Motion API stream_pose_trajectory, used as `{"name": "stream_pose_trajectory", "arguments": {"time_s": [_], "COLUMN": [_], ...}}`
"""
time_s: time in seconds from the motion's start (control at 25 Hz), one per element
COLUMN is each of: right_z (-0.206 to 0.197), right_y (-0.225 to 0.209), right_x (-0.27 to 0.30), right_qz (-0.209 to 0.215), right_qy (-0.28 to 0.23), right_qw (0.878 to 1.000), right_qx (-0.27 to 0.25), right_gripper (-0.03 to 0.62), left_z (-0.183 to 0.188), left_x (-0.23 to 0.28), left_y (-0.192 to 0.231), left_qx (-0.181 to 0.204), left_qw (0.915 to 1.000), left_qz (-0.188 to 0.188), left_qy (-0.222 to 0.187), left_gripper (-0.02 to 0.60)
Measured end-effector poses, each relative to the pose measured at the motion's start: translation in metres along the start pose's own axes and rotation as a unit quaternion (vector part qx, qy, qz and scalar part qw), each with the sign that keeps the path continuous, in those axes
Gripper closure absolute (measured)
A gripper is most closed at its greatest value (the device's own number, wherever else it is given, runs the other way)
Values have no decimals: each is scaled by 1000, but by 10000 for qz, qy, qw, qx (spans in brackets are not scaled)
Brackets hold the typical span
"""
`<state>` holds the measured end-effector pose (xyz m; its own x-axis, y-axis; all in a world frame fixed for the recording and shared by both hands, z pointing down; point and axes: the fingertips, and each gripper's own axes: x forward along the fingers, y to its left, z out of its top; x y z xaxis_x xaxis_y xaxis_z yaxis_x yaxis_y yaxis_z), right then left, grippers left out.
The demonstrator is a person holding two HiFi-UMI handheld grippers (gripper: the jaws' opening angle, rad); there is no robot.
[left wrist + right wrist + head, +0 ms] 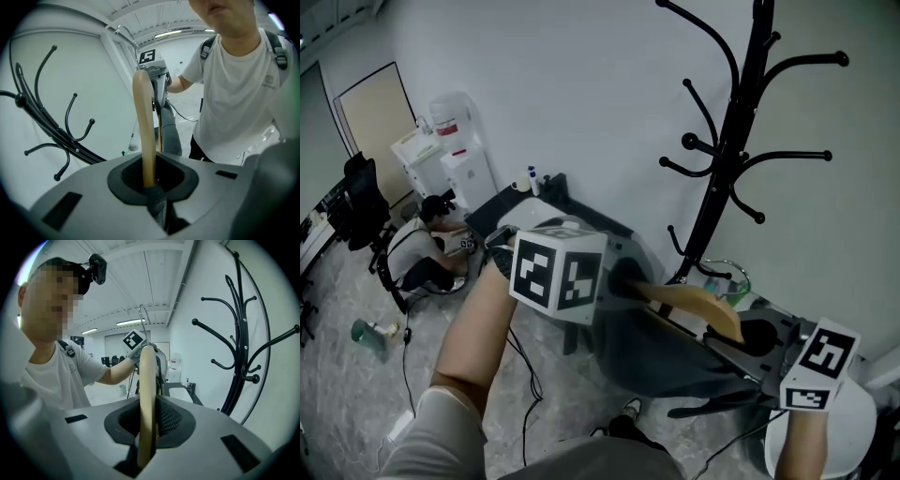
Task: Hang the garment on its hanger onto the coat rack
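Left claw: pinching hanger and garment
Right claw: pinching hanger too
Tip: keep level, hook onto coat rack

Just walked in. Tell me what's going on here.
A person holds a wooden hanger with a dark grey garment draped on it. One end is clamped in the left tongs, the other in the right tongs. The black coat rack stands just beyond, by the white wall. The hanger is not on any of its arms yet, so nothing is hung.
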<state>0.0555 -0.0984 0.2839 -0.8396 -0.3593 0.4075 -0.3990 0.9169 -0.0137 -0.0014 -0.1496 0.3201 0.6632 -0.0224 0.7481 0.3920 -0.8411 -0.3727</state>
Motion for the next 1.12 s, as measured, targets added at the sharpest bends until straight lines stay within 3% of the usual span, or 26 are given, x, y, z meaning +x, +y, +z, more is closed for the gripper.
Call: {"name": "stream_pose_trajectory", "arguments": {"time_s": [0.36, 0.64, 0.92, 1.12], "right_z": [29, 49, 45, 19], "right_y": [-101, -139, -159, -174], "right_x": [7, 21, 47, 60], "right_qz": [201, 198, -30, -511], "right_qy": [15, -29, 87, 225], "right_qw": [9996, 9987, 9979, 9968], "right_qx": [216, 475, 646, 575], "right_gripper": [543, 543, 543, 543], "left_z": [-21, -41, -71, -93], "left_x": [1, -9, -1, 25], "left_y": [103, 146, 159, 161], "left_qx": [-118, -101, -134, -232], "left_qw": [9997, 9995, 9994, 9990], "left_qz": [207, 244, 198, 172], "left_qy": [-92, -143, -265, -337], "left_gripper": [541, 541, 540, 540]}}
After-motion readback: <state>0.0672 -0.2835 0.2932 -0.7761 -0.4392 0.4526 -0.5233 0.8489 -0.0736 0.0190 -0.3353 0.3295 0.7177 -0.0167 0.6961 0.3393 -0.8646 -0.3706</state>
